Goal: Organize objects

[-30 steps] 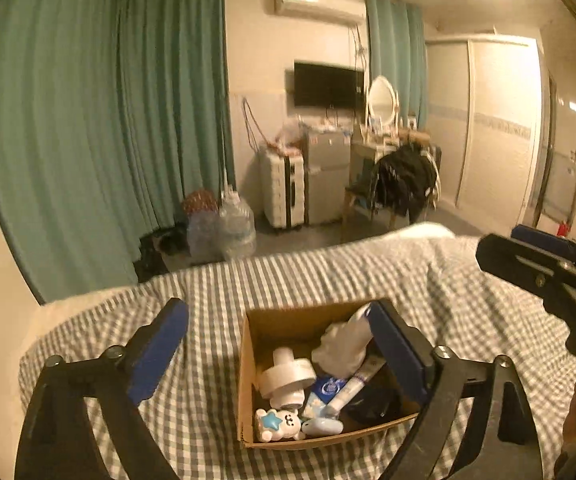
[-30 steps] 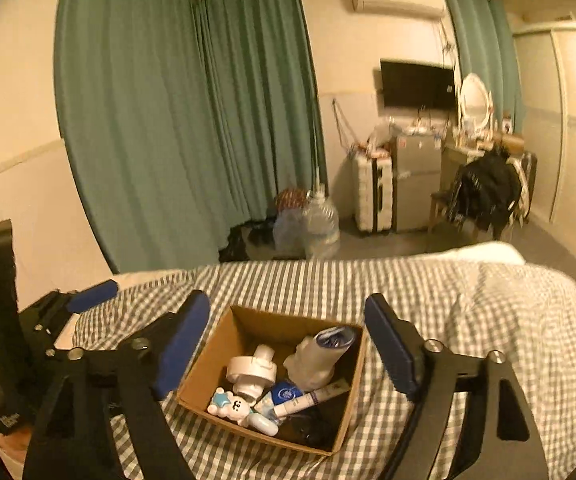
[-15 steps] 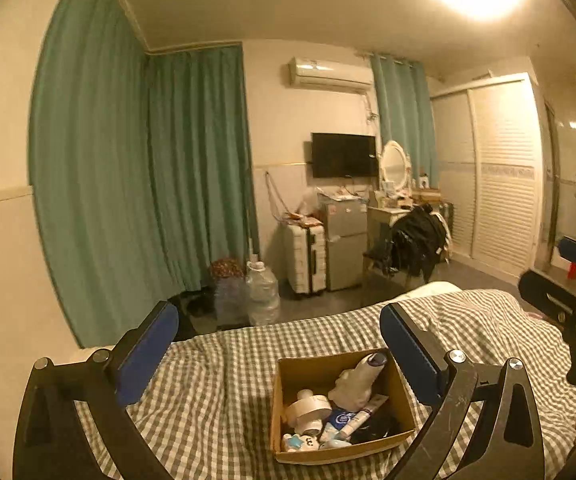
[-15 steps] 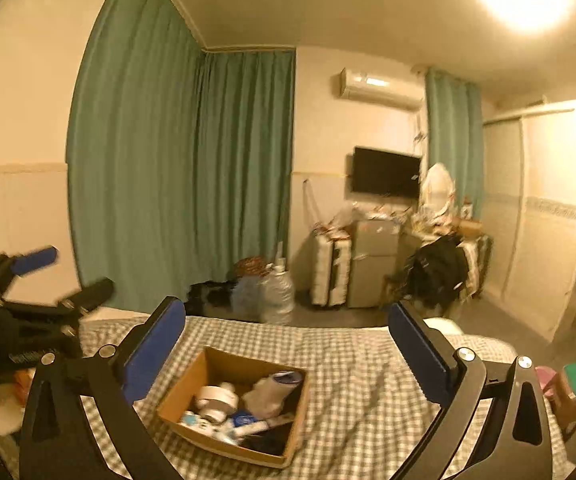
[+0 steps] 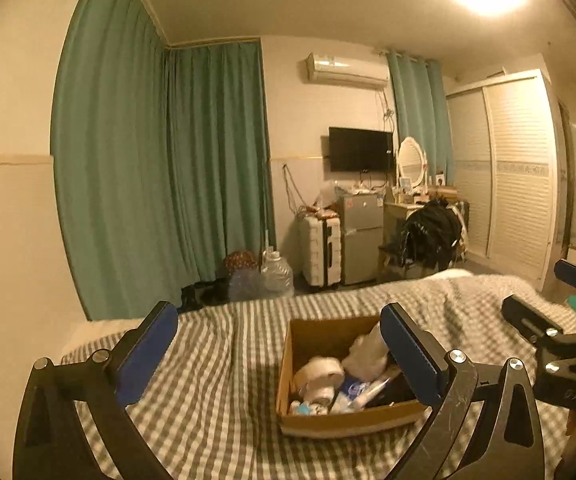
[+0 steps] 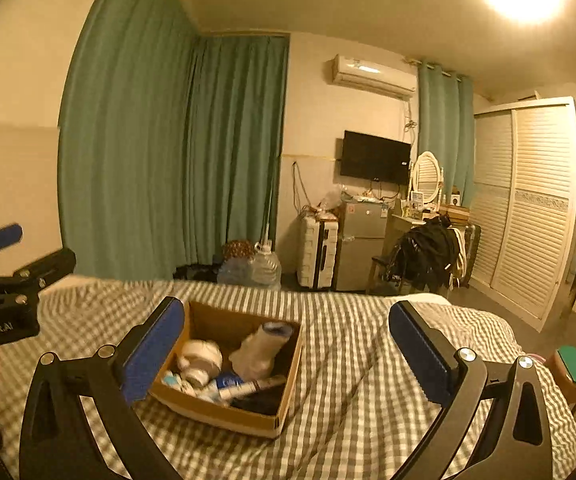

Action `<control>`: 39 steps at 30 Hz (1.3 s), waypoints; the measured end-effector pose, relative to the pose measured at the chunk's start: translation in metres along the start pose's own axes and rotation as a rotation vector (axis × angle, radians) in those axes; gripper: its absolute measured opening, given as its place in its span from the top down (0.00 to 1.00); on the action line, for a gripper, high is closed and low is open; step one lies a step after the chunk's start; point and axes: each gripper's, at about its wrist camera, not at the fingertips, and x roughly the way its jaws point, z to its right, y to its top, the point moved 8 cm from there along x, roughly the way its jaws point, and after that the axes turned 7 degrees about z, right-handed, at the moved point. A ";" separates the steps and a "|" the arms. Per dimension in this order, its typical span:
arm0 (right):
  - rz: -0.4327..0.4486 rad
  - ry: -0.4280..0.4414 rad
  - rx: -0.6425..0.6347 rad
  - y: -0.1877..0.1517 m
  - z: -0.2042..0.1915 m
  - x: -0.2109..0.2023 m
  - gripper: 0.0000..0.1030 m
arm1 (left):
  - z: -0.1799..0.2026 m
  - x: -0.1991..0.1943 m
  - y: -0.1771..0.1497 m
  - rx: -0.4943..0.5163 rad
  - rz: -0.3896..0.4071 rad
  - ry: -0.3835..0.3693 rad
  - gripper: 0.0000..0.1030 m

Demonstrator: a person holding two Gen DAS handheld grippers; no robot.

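Observation:
An open cardboard box (image 5: pixel 352 418) (image 6: pixel 223 414) sits on the bed with the grey checked cover (image 5: pixel 215 396) (image 6: pixel 348 376). Inside lie a white tape roll (image 5: pixel 320 374) (image 6: pixel 201 356), a white crumpled bottle (image 5: pixel 364 354) (image 6: pixel 259 350), a tube (image 6: pixel 247 387) and other small items. My left gripper (image 5: pixel 279 354) is open and empty, held above and in front of the box. My right gripper (image 6: pixel 288 350) is open and empty, above the bed with the box near its left finger. Each gripper shows at the edge of the other's view.
Green curtains (image 5: pixel 159 176) hang behind the bed. Beyond the bed stand a water jug (image 5: pixel 275 272), a white suitcase (image 5: pixel 322 250), a small fridge (image 5: pixel 360 240), a chair with dark clothes (image 5: pixel 428 236) and a louvred wardrobe (image 5: pixel 516 176).
Both grippers have lifted and drawn back from the box over the last second, then dipped slightly. The box looks smaller than a second ago. Both jaws stay open.

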 end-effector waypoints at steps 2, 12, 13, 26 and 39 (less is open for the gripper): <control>-0.025 -0.016 -0.004 -0.022 -0.003 0.011 0.00 | -0.001 0.007 -0.021 -0.001 -0.028 0.019 0.00; -0.137 -0.019 0.013 -0.072 -0.005 0.042 0.00 | -0.012 0.033 -0.068 -0.025 -0.147 0.038 0.00; -0.137 -0.019 0.020 -0.072 -0.004 0.042 0.00 | -0.011 0.034 -0.068 -0.027 -0.150 0.034 0.00; -0.142 -0.028 0.054 -0.070 -0.001 0.044 0.00 | -0.003 0.037 -0.073 -0.026 -0.179 0.014 0.00; -0.154 -0.028 0.055 -0.072 -0.004 0.046 0.00 | -0.004 0.039 -0.076 -0.023 -0.188 0.024 0.00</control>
